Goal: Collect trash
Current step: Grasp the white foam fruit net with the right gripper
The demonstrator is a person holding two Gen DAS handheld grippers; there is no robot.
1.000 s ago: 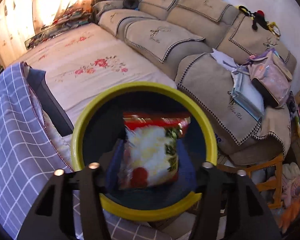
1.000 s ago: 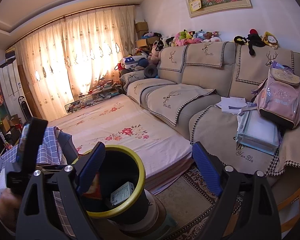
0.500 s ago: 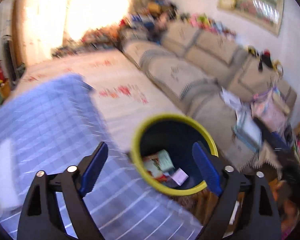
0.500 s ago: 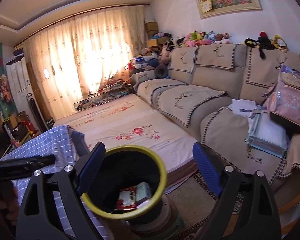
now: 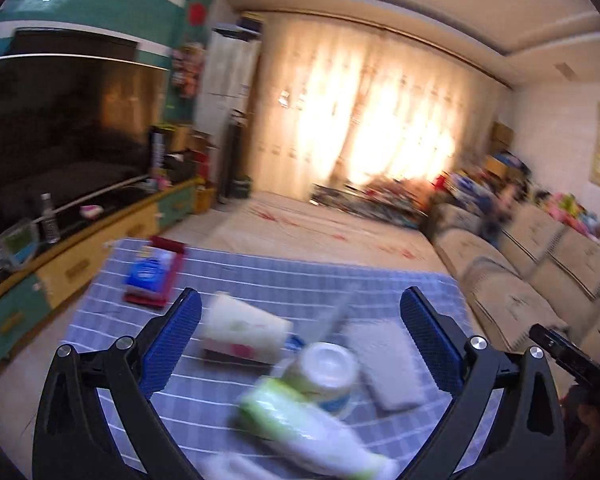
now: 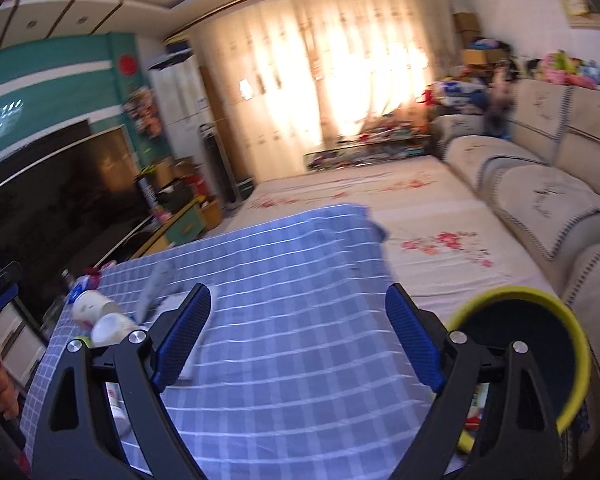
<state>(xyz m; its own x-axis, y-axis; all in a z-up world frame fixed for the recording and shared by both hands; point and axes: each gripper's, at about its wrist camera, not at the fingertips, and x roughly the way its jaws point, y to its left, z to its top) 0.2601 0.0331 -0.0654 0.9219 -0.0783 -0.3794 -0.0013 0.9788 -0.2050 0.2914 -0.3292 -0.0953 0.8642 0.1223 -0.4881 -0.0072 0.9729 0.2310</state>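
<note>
My left gripper (image 5: 300,336) is open and empty above the blue checked tablecloth (image 5: 284,280). Between its fingers lie a tipped paper cup (image 5: 244,330), a small white bottle (image 5: 326,372) and a green-white wrapper (image 5: 300,428), all blurred. My right gripper (image 6: 298,332) is open and empty over the same cloth (image 6: 300,280). The yellow-rimmed dark bin (image 6: 540,344) stands at the lower right of the right wrist view. The cup (image 6: 90,306) and bottle (image 6: 110,328) show at its left.
A grey folded cloth (image 5: 384,360) and a red-and-blue packet stack (image 5: 152,276) lie on the table. A TV (image 5: 60,128) on a low cabinet is at left. A beige sofa (image 6: 548,192) and a flowered mat (image 6: 420,220) are at right.
The left gripper let the snack bag drop into the bin, then swung left from the bin to the table's trash. The right gripper also turned left towards the table.
</note>
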